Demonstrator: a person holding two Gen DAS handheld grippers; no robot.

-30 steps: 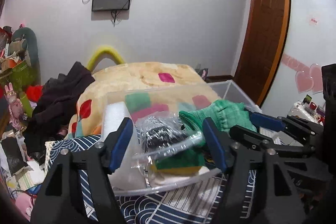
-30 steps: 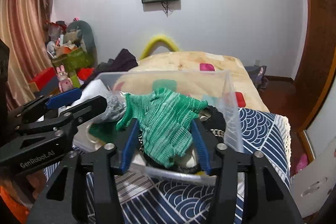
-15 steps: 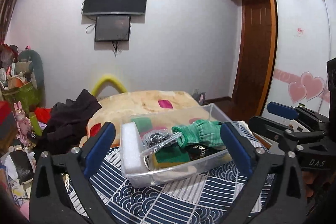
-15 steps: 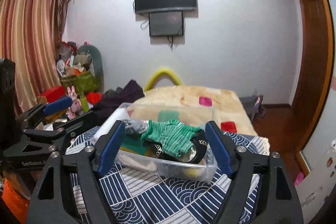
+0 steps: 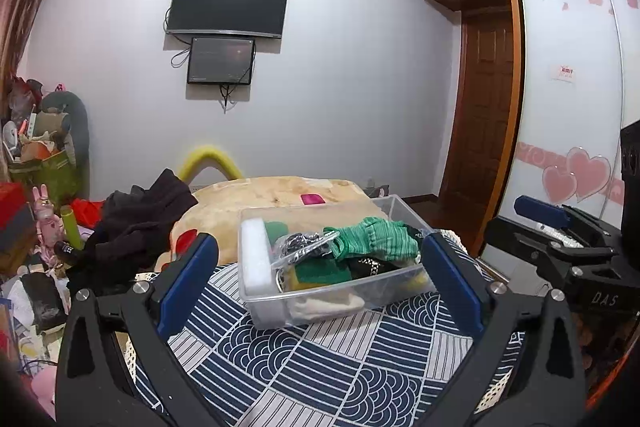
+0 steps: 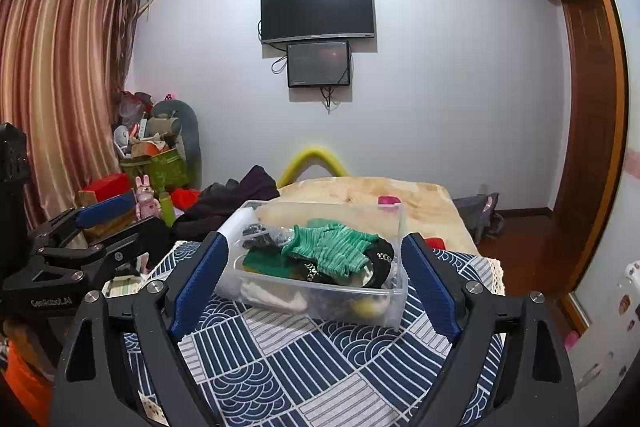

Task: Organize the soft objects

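A clear plastic bin (image 5: 256, 291) (image 6: 394, 303) stands on a blue-and-white patterned cloth (image 5: 320, 359) (image 6: 280, 363). It holds a green knitted piece (image 5: 372, 237) (image 6: 334, 247) on top, a white foam block (image 5: 255, 251), a clear bag of dark items (image 5: 302, 247), a dark green pad and pale fabric. My left gripper (image 5: 320, 279) is open and empty, well back from the bin. My right gripper (image 6: 314, 281) is open and empty, also back from it. Each gripper shows at the side of the other's view.
A bed with a beige blanket (image 5: 280, 191) lies behind the bin, with dark clothes (image 5: 136, 227) heaped at its left. Cluttered boxes and toys (image 6: 156, 155) stand by the curtain. A wooden door (image 5: 484, 107) and a sliding wardrobe (image 5: 572, 99) are on the right.
Both grippers have pulled up and back from the bin and opened wide. The right gripper let go of the green knitted piece, which now lies on top of the bin's contents.
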